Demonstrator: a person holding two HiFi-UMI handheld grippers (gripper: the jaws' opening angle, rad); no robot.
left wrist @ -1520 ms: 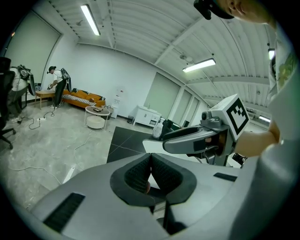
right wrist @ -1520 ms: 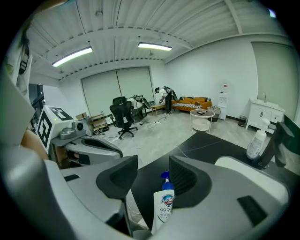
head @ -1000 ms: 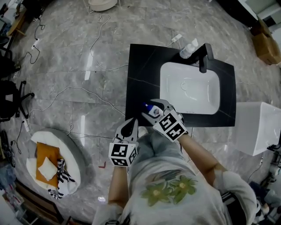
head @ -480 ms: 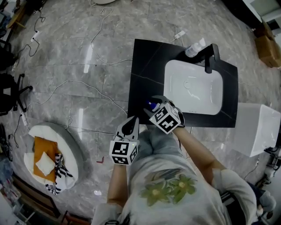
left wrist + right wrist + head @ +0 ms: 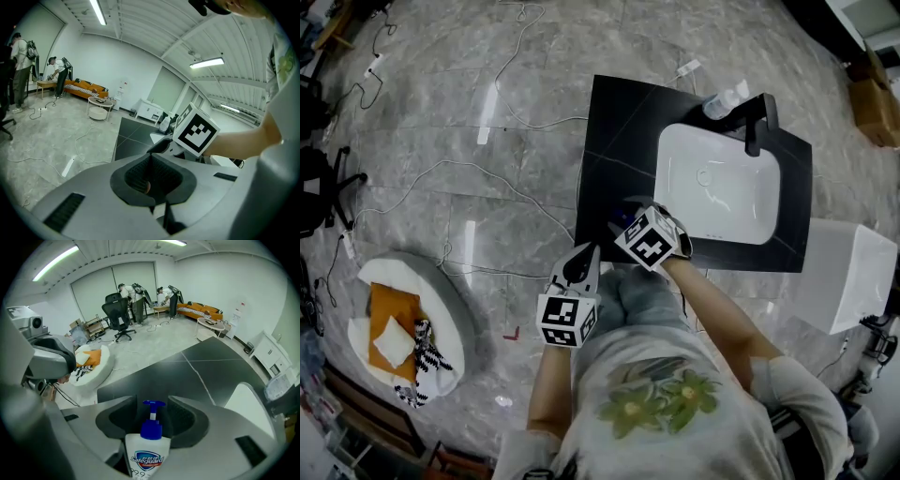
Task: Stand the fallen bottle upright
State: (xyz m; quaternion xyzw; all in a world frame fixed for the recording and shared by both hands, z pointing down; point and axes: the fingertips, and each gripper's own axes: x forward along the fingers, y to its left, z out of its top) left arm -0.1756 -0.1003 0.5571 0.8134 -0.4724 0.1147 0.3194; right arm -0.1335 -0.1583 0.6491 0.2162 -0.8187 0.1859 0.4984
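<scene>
A white soap bottle with a blue pump sits between the jaws of my right gripper, which is shut on it. The pump points outward along the jaws, over the black countertop. In the head view only the bottle's blue top shows beside the right gripper, above the counter's front left part; the marker cube hides the body. My left gripper hangs just off the counter's front edge, shut with nothing in it.
The countertop holds a white sink with a black faucet; a clear bottle lies beside it. A white box stands at the right. Cables and a round cushion lie on the floor.
My right gripper has turned and shifted slightly left with the bottle in it; the bottle's white body, visible a second ago, is now hidden under the cube. The left gripper barely moved.
</scene>
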